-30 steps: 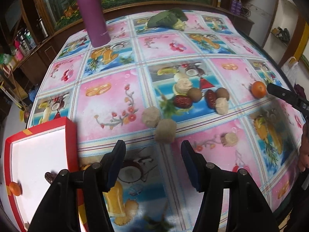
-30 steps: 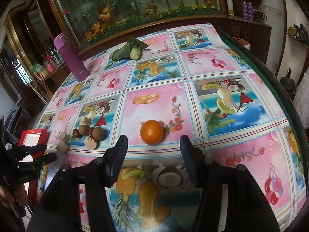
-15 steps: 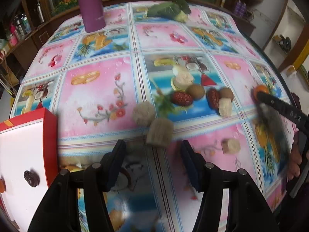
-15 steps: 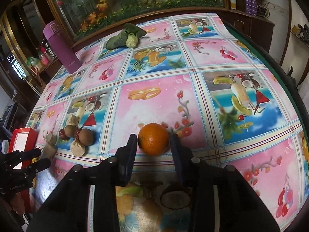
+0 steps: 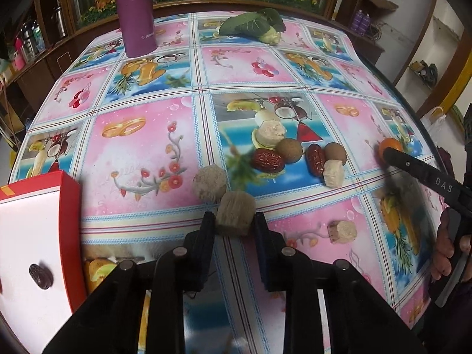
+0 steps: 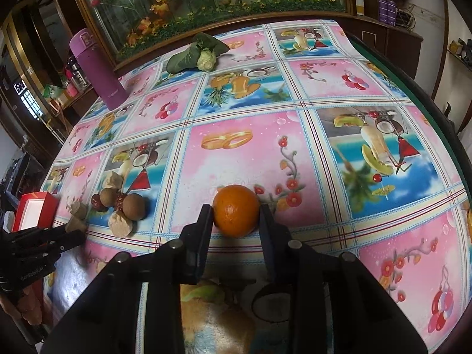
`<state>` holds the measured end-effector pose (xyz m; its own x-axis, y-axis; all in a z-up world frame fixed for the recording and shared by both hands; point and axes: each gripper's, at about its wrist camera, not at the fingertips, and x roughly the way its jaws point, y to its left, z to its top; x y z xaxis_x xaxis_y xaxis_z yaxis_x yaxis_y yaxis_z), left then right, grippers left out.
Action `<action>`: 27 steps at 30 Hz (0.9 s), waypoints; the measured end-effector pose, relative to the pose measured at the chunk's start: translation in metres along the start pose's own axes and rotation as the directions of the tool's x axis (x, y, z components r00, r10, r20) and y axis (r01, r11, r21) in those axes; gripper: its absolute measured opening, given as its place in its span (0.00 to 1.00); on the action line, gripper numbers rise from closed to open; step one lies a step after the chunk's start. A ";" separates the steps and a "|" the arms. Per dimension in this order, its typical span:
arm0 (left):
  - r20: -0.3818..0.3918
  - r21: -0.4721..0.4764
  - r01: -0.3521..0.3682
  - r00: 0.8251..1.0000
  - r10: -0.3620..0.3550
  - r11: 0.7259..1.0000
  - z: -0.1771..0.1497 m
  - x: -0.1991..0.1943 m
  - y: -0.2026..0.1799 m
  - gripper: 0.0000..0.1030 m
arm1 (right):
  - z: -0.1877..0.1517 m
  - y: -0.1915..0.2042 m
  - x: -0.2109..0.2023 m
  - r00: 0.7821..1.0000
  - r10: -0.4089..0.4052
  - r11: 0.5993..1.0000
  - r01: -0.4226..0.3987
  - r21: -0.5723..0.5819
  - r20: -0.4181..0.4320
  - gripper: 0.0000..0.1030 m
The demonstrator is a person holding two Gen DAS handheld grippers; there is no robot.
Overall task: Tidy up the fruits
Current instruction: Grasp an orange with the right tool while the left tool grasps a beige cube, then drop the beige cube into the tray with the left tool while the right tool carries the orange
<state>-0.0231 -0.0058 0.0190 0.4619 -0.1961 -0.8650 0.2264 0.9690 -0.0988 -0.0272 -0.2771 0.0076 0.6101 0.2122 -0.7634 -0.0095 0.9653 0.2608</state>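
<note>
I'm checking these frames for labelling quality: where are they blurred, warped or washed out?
Left wrist view: the red box has its white inside washed out, the right gripper beside the orange is smeared, and the tablecloth grid bows outward. Right wrist view: the orange is sharp, and the left gripper at the edge is dark.

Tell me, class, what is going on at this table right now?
A person holds a gripper in each hand over a table with a fruit-print cloth. The left gripper has just closed on a beige cylindrical chunk; the right gripper has just closed on an orange. Both items still sit on the cloth. More chunks, red dates and round brown fruits lie loose in a cluster. A red box at the left already holds one small dark fruit.
</note>
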 end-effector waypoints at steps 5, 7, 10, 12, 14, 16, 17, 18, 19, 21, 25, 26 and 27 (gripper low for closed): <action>0.046 -0.007 0.006 0.999 -0.006 1.000 -0.012 -0.031 0.005 0.25 | 0.000 -0.001 -0.009 0.999 0.021 1.000 -0.022 0.022 0.040 0.32; 0.087 -0.016 0.014 0.996 -0.013 1.000 -0.020 -0.053 0.011 0.25 | 0.000 0.004 -0.015 0.998 0.040 0.999 -0.042 0.027 0.054 0.32; 0.142 -0.046 0.004 0.990 0.003 0.999 -0.032 -0.083 0.028 0.25 | -0.004 0.025 -0.021 0.995 0.077 0.997 -0.078 0.004 0.067 0.32; 0.179 -0.076 -0.021 0.983 0.034 0.997 -0.044 -0.104 0.047 0.25 | -0.009 0.050 -0.024 0.992 0.109 0.994 -0.107 -0.035 0.063 0.32; 0.201 -0.107 -0.043 0.977 0.064 0.993 -0.053 -0.120 0.066 0.25 | -0.014 0.076 -0.025 0.988 0.145 0.987 -0.141 -0.072 0.058 0.32; 0.217 -0.146 -0.089 0.969 0.119 0.985 -0.065 -0.136 0.090 0.25 | -0.020 0.112 -0.026 0.978 0.205 0.972 -0.199 -0.120 0.033 0.32; 0.226 -0.167 -0.112 0.963 0.149 0.979 -0.071 -0.143 0.101 0.25 | -0.023 0.127 -0.028 0.973 0.231 0.964 -0.225 -0.144 0.022 0.32; 0.231 -0.189 -0.135 0.956 0.178 0.973 -0.078 -0.150 0.115 0.25 | -0.027 0.145 -0.030 0.966 0.257 0.952 -0.252 -0.171 0.011 0.32; 0.231 -0.208 -0.150 0.953 0.197 0.967 -0.084 -0.153 0.125 0.25 | -0.031 0.164 -0.032 0.960 0.281 0.940 -0.276 -0.200 0.001 0.32; 0.224 -0.251 -0.184 0.944 0.241 0.950 -0.097 -0.160 0.148 0.25 | -0.040 0.198 -0.037 0.945 0.327 0.914 -0.321 -0.250 -0.018 0.32; 0.189 -0.294 -0.209 0.944 0.271 0.933 -0.121 -0.159 0.177 0.25 | -0.063 0.262 -0.038 0.909 0.408 0.851 -0.413 -0.325 -0.088 0.32; 0.177 -0.299 -0.209 0.947 0.269 0.931 -0.126 -0.156 0.181 0.25 | -0.070 0.278 -0.035 0.901 0.418 0.837 -0.431 -0.338 -0.113 0.32; 0.167 -0.307 -0.204 0.950 0.263 0.930 -0.131 -0.153 0.185 0.25 | -0.078 0.295 -0.030 0.894 0.425 0.821 -0.446 -0.356 -0.141 0.32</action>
<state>-0.1645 0.2229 0.0684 0.6418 0.0437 -0.7656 -0.1465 0.9870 -0.0665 -0.1103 0.0132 0.0616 0.4296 0.6213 -0.6553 -0.5625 0.7518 0.3441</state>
